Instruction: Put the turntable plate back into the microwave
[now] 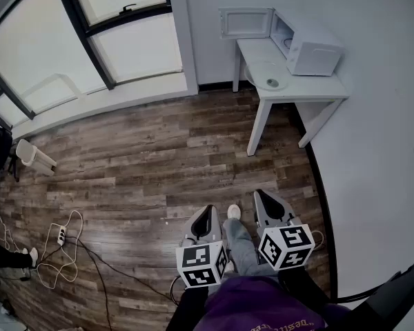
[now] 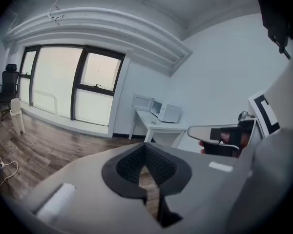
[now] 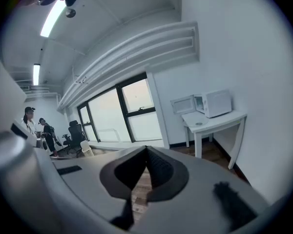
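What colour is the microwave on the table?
The microwave is white; the head view shows it best.

Closed, empty right tongs [image 3: 146, 151]; door-open microwave [image 3: 216, 103] on table [image 3: 227, 117], turntable plate [image 3: 199, 123] beside it.

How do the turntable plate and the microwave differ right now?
The turntable plate is flat, round and pale, lying low on the white table; the microwave is a white box standing beside it. The plate lies outside the microwave, whose door stands open. Both rest on that table.
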